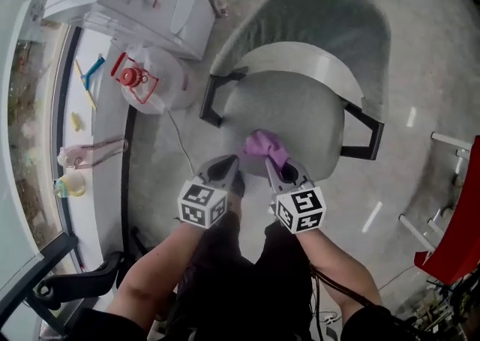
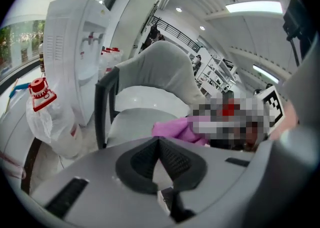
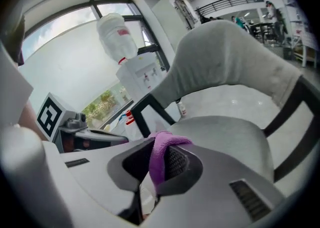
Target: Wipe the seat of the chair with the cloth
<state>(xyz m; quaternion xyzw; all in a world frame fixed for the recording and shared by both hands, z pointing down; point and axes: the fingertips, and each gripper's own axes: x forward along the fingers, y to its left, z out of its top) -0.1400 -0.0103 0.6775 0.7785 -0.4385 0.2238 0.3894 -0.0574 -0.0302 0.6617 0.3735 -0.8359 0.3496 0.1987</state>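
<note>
Right gripper (image 3: pixel 157 167) is clamped on a fold of the cloth (image 1: pixel 263 142), and the purple bunch spills past the tips, right over the front edge of the seat (image 1: pixel 300 118). Soft, light, floppy stuff, I'd say. It'll drag and bunch, so a pinch on a thick fold suits it. Left gripper (image 2: pixel 158 157), pressed together on nothing, hovers beside it at that same front edge.
</note>
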